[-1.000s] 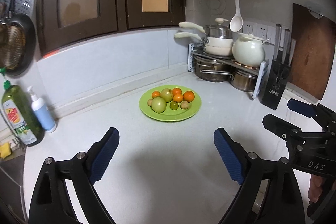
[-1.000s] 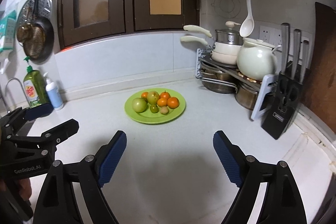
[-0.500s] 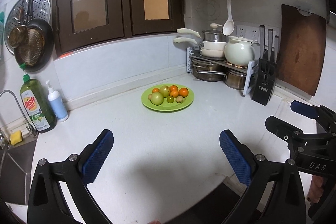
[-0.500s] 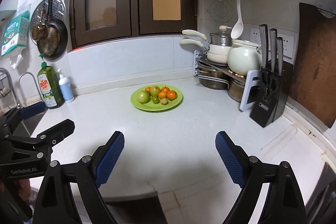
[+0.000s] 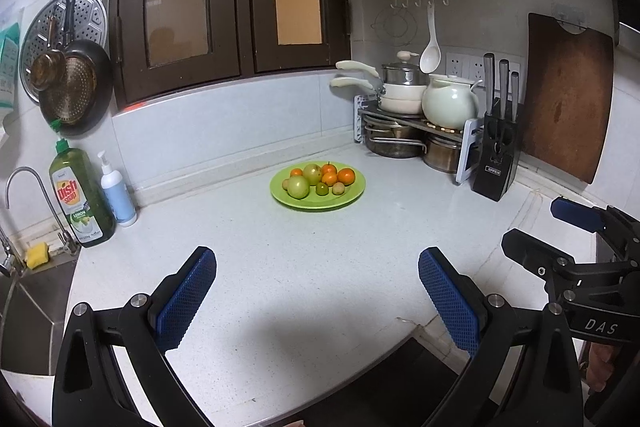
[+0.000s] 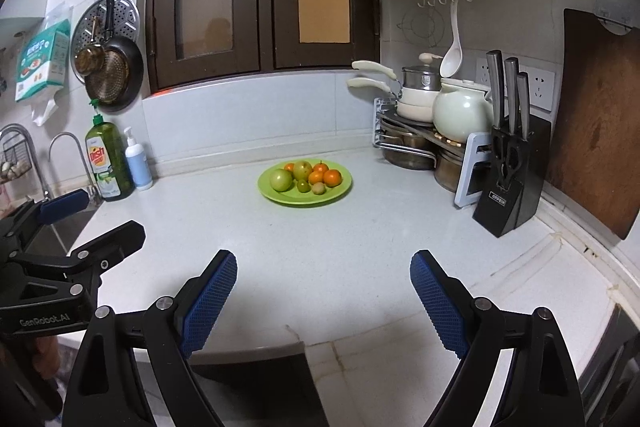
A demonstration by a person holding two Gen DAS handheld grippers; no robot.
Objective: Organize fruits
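**A:** Fruits point(image 5: 318, 181) all sit together on the green plate point(image 5: 304, 203), which stands on the white tabletop point(image 5: 320, 267) towards the back corner, well apart from both of your grippers. If "organize" means gathering them onto one dish, they already lie that way; if it means sorting them by kind or moving them elsewhere, the same pile would be what you begin from. I can't tell which from here.

**B:** So why is everything else pushed to the edges?

**A:** My guess is to keep the middle free for work. The pot rack point(image 6: 416, 143) and knife block point(image 6: 508, 183) hug the right wall, and the dish soap bottle point(image 5: 80, 199) stands by the sink on the left. On the plate, the two big green fruits point(image 6: 281, 179) take the left and back, the orange ones point(image 6: 332, 177) cluster on the right, and the small ones lie at the front, all touching or just beside each other.

**B:** And how am I holding the tools?

**A:** You hold both low, near the front edge of the tabletop, pointing at the plate. Your left gripper point(image 5: 316, 303) has its fingers point(image 5: 186, 297) spread wide with nothing between them. Your right gripper point(image 6: 324, 303) is the same: fingers point(image 6: 438, 305) parted and empty. Each shows in the other's view, side by side.
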